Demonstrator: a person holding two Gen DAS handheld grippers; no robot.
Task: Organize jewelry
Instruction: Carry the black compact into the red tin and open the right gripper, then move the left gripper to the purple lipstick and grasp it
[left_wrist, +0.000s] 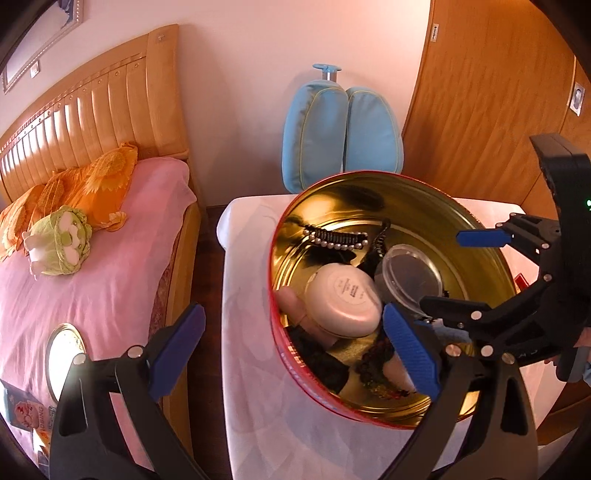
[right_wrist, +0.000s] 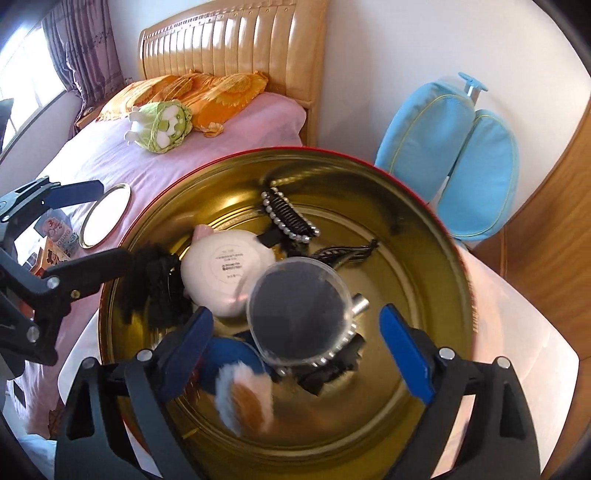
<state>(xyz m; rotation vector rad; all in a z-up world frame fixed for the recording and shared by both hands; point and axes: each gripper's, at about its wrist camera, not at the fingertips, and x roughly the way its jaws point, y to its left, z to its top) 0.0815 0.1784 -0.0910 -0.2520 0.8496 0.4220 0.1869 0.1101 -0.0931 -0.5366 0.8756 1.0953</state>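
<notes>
A round tin (right_wrist: 424, 206), red outside and gold inside, sits open-side up on a white-covered table (left_wrist: 258, 369) beside the pink bed (left_wrist: 92, 277). Inside it, a black hair clip edged with pearls (right_wrist: 288, 218) lies flat near the far wall, its long axis slanting from far left to near right, beside a pale round case (right_wrist: 225, 269) and a clear-lidded dark container (right_wrist: 299, 317). The right gripper (right_wrist: 295, 343) hangs over the tin with jaws spread wide and nothing between them, and the left gripper (left_wrist: 291, 350) stands open astride the tin's left wall.
</notes>
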